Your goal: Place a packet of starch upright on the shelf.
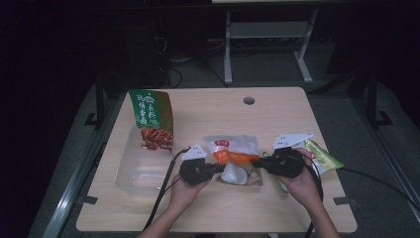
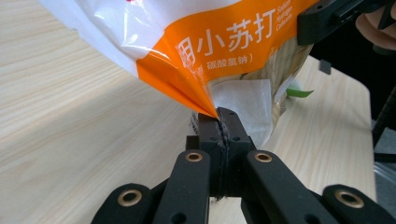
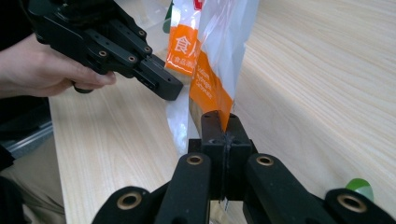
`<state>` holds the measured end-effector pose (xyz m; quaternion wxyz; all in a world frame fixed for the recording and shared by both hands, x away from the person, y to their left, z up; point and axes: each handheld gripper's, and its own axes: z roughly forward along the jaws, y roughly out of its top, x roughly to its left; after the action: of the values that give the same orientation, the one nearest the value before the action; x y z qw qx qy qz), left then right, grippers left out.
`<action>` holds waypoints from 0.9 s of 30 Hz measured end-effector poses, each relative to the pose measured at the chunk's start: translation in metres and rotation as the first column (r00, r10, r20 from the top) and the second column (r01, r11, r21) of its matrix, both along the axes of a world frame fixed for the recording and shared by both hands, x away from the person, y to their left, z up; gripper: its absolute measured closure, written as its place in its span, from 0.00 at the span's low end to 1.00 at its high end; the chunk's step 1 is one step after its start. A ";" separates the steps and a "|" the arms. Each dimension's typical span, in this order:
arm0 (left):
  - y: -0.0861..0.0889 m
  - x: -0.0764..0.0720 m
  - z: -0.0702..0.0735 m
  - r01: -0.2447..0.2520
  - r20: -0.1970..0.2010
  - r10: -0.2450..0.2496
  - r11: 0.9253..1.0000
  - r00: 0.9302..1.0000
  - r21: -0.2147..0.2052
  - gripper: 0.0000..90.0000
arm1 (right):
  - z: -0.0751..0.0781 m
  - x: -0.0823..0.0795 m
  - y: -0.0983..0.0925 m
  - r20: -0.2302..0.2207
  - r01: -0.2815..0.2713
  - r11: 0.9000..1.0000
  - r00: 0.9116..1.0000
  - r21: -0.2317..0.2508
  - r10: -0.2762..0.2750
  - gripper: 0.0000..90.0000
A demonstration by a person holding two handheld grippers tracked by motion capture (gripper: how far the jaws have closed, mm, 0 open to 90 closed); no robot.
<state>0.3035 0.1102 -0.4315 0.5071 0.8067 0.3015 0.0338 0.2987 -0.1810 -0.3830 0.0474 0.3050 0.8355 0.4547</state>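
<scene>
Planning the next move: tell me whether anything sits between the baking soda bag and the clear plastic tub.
Nothing visible does. The baking soda bag, pinched by the left gripper and the right gripper, has bare table toward the clear plastic tub; only the left gripper's own body is on that side.

Pouch (image 1: 236,157) on table (image 1: 208,111) between left claw (image 1: 221,167) and right claw (image 1: 253,161).

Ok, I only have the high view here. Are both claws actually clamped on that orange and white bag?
Observer: Yes. The left claw is shut on the bag's orange corner.
Operator: And the right?
Observer: The right claw is shut on an orange edge as well.
Operator: Is the bag off the table?
Observer: In the left claw's view the pinched corner hangs above the table; whether the far end is lifted, I cannot tell.
</scene>
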 end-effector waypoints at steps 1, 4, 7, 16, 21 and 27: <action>0.000 0.000 0.000 0.000 0.000 0.000 1.000 1.000 0.000 0.99 | 0.000 0.000 0.002 -0.003 -0.002 1.000 1.000 -0.003 0.002 0.99; 0.004 0.000 0.000 -0.006 0.000 0.006 1.000 1.000 0.001 0.99 | -0.001 0.002 0.005 -0.001 -0.008 1.000 1.000 0.000 0.008 0.96; 0.005 -0.001 0.001 -0.005 0.004 0.005 1.000 1.000 0.006 0.99 | -0.001 0.005 0.008 -0.006 -0.012 1.000 1.000 0.017 0.012 0.94; 0.003 -0.006 0.003 0.013 0.022 -0.013 1.000 1.000 0.020 0.99 | -0.003 0.007 0.027 -0.005 -0.018 1.000 1.000 0.009 0.018 0.88; 0.005 -0.007 0.003 0.018 0.016 -0.018 1.000 1.000 0.025 0.98 | -0.004 0.007 0.033 -0.005 -0.021 1.000 1.000 -0.009 0.021 0.96; 0.010 -0.010 0.006 0.003 0.013 -0.004 1.000 1.000 0.026 0.85 | -0.002 0.004 0.032 0.000 -0.010 1.000 1.000 -0.021 0.010 0.99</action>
<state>0.2937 0.1203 -0.4251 0.4985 0.8136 0.2964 0.0419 0.3030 -0.1486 -0.3852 0.0484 0.3002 0.8418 0.4461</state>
